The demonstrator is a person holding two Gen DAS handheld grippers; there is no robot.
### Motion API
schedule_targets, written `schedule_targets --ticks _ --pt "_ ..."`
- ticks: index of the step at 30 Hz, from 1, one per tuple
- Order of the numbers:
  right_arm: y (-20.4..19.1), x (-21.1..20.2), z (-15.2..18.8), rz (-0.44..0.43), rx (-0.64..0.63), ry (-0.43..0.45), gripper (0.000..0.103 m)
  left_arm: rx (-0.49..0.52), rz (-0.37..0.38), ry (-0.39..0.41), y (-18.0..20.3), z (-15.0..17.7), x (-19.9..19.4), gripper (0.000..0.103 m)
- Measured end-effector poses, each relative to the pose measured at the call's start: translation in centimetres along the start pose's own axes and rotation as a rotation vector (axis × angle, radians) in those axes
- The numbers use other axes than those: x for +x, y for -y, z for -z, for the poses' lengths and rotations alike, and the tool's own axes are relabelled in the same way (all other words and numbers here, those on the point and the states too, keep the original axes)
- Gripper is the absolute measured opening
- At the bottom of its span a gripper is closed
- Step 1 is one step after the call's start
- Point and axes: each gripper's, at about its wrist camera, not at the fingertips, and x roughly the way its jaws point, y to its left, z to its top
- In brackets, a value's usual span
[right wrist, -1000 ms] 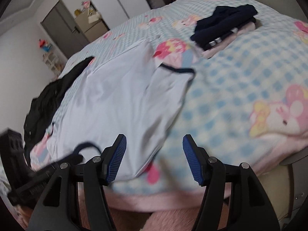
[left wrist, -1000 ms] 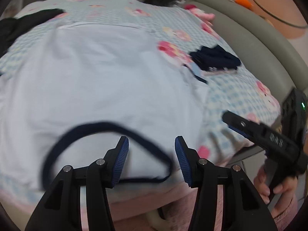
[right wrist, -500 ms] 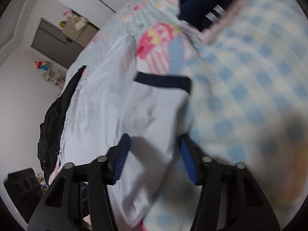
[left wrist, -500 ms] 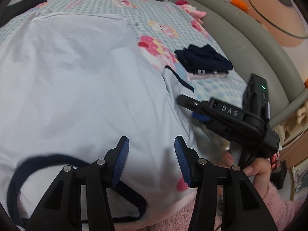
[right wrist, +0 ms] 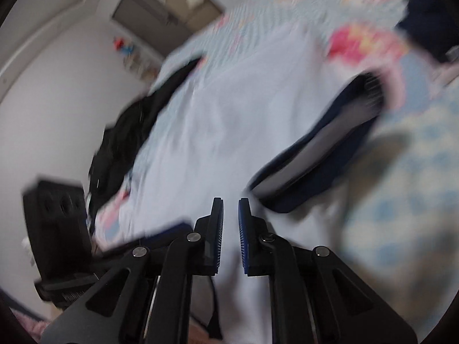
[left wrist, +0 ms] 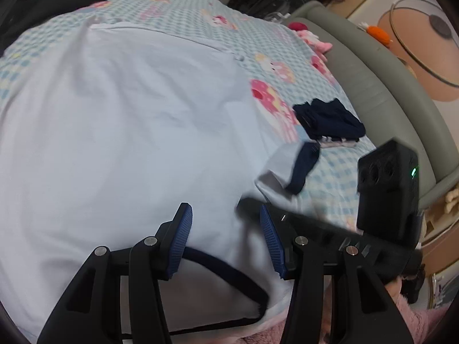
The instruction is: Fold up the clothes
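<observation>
Shirt: one pale shirt with navy trim lies spread flat on the bed, filling the middle and 9 o'clock side of the left wrist view. Its navy collar is at 6 o'clock, just under the left tongs.
Sleeve: one sleeve with a navy cuff is lifted off the bed at 3 o'clock in the left view. In the right view the cuff is blurred, at 2 o'clock.
Left tongs: the left tongs stand wide apart above the shirt near the collar, with nothing between the pads.
Right tongs: the right tongs are narrowed to a thin gap with white shirt cloth at them. Whether they pinch the cloth cannot be told through the blur. In the left view the right tongs reach in from 4 o'clock, just beside the left tongs' right finger.
Around: one small folded navy stack sits on the bed at 2 o'clock, apart from the shirt. One black garment lies at 11 o'clock on the far edge. A grey padded bed frame curves along 1 to 3 o'clock.
In the way: the right gripper's black body, with one green light, covers part of the bed at 4 o'clock.
Writing: none can be read.
Bed cover: blue check with pink cartoon prints.
</observation>
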Motion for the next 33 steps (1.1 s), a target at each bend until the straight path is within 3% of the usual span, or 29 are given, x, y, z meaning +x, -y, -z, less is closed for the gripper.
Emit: schedule_targets --ticks 2,4,6,9,11,13,14,15,18,22,24,26,28,30,32,33 --pt "-0.5 1.0 0.8 0.036 -0.021 -0.054 0.011 -0.013 0.007 0.009 -0.5 -0.2 -0.1 0.050" --pt "-0.8 0.0 1.3 0.068 -0.020 -0.048 0.012 -0.001 0.038 0.010 -0.3 -0.6 0.0 0.050" --pt "-0.6 -2.9 1.7 0.077 0.006 0.024 0.024 0.070 0.072 0.012 1.3 -1.1 0.5 0.050" --pt "0.4 -7.1 2.5 0.149 0.047 0.115 0.032 0.182 0.112 -0.016 4.5 -1.5 2.2 0.053" --pt "1.5 -8.5 2.9 0.218 0.071 0.124 0.032 0.248 0.094 -0.044 6.3 -1.5 4.1 0.053" --pt "2.9 -8.7 3.1 0.248 0.101 0.114 0.032 0.294 0.030 -0.070 7.5 -1.5 6.1 0.053" --pt "3.6 -8.6 3.1 0.251 0.118 0.103 0.032 0.303 -0.006 -0.079 7.8 -1.5 7.0 0.042" --pt "4.1 -8.4 3.1 0.247 0.135 0.088 0.032 0.286 -0.021 -0.071 7.7 -1.7 7.3 0.016" --pt "4.3 -7.2 2.9 0.231 0.132 0.051 0.032 0.184 -0.007 0.014 6.6 -2.5 5.8 0.009" --pt "2.6 -5.7 2.2 0.177 0.048 0.017 0.036 0.051 -0.044 0.091 4.2 -3.3 3.4 0.008" --pt "1.7 -4.9 2.2 0.149 -0.005 -0.008 0.052 0.016 -0.106 0.100 2.9 -3.4 2.9 0.008" --pt "1.2 -3.5 2.4 0.196 -0.054 -0.047 0.054 -0.025 -0.129 0.084 1.6 -3.4 2.9 0.008" --pt "1.2 -3.3 2.7 0.257 -0.070 -0.056 0.052 -0.087 -0.082 0.021 0.1 -3.4 3.4 0.009" --pt "1.3 -3.3 3.1 0.315 -0.076 -0.057 0.043 -0.103 -0.044 -0.003 -0.4 -2.9 3.3 0.018" --pt "1.4 -3.4 3.5 0.374 -0.083 -0.057 0.041 -0.068 -0.048 0.003 -0.2 -2.3 2.9 0.037" --pt "1.4 -3.7 3.7 0.406 -0.090 -0.053 0.041 -0.042 -0.070 0.019 0.0 -2.0 2.6 0.039"
